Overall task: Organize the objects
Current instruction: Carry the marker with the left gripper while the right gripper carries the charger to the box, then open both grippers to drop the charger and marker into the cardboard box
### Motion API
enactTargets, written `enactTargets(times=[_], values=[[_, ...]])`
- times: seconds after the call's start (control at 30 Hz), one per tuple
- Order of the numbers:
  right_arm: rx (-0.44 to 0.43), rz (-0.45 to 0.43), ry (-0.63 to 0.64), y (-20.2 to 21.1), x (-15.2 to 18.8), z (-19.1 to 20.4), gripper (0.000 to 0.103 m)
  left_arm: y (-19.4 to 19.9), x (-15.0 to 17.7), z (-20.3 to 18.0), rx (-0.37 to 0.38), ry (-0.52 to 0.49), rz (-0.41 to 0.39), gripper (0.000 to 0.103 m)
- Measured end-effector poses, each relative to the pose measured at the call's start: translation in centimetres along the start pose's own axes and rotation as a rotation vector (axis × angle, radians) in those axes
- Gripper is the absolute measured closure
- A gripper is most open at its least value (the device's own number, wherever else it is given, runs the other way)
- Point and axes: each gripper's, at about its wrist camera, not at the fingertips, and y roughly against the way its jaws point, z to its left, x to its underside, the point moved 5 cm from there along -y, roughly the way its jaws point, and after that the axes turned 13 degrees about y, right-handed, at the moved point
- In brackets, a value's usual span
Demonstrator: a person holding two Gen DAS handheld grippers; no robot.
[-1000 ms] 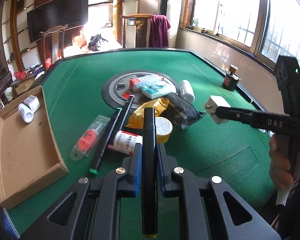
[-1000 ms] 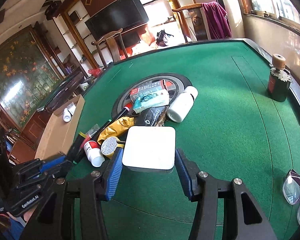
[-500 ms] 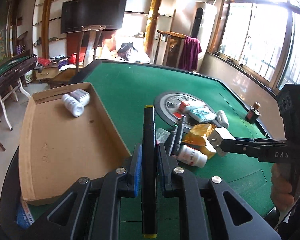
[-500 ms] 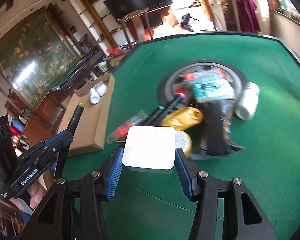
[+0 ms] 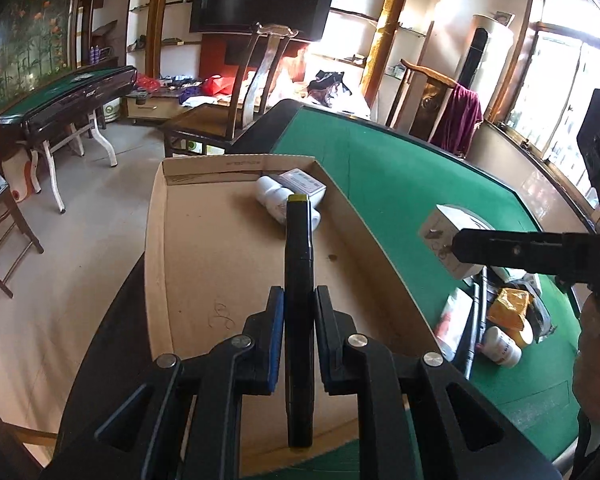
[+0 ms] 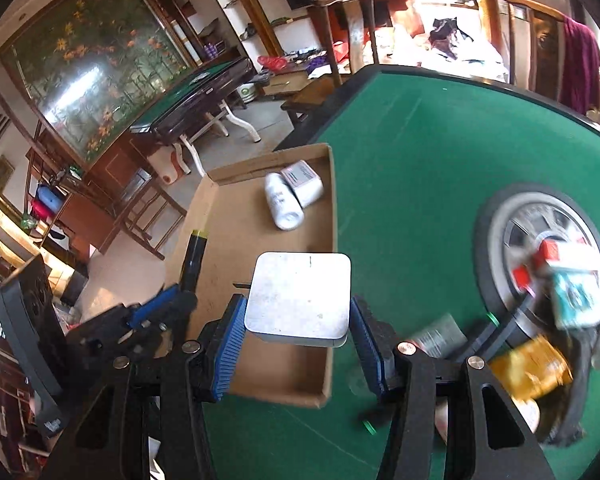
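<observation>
The left gripper (image 5: 296, 312) was clamped on a black marker (image 5: 299, 280), whose long axis ran straight out along the fingers, its yellow-tipped end pointing toward the far end of the cardboard tray (image 5: 204, 264). In the left wrist view the marker hung over the tray's open floor, so for this hand the drop spot lay directly below and ahead. A white bottle (image 5: 274, 200) and a small box (image 5: 304, 182) lay together at the tray's far right corner, past the marker's tip, and the near floor was bare.

The right gripper (image 6: 298, 336) held a white square box (image 6: 300, 294) between its blue pads, flat face up. It sat over the tray's right wall (partly above the tray, partly above the green table (image 6: 420, 168)), so the tray floor lay to its left.

The left hand looked nearer to a release; the marker would probably lie lengthwise along the tray.
</observation>
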Motion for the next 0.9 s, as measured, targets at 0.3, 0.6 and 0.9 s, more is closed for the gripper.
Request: enactTargets(times=[0.3,0.6,0.9], values=[[0.01,0.079,0.036,-8.7,-7.2,3.1,0.047,-5.4,-3.6,3.2,-0.087,0.02,0.087,0.089],[0.039,0.1,0.012,-14.6,-10.6,2.7,0.047,-7.8,-4.6,5.1,-0.098,0.109,0.137,0.089],[0.067,0.13,0.028,-18.1,-11.5,2.8,0.047,-8.5,-4.8,5.3,-0.103,0.13,0.172,0.089]])
